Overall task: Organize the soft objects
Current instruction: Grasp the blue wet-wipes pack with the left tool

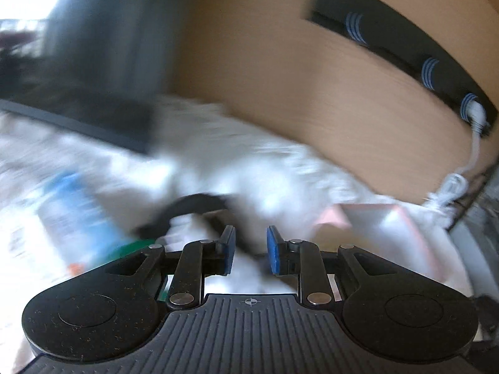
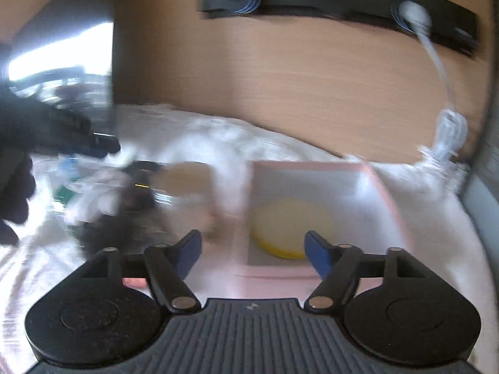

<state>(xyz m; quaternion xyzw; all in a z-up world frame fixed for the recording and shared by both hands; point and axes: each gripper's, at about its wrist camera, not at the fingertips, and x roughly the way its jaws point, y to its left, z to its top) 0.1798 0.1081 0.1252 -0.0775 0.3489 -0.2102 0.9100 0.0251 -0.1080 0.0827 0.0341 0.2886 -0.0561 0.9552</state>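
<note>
A yellow pad is already lodged in the pink box; both the right claw and left claw are held apart, empty; the blurred dark-and-white soft heap must next be approached

A light wooden wall panel fills the upper middle of the frame, with a black strip mounted across its top. Bright daylight comes from a window at the left. A rumpled white sheet covers the surface below.
</note>
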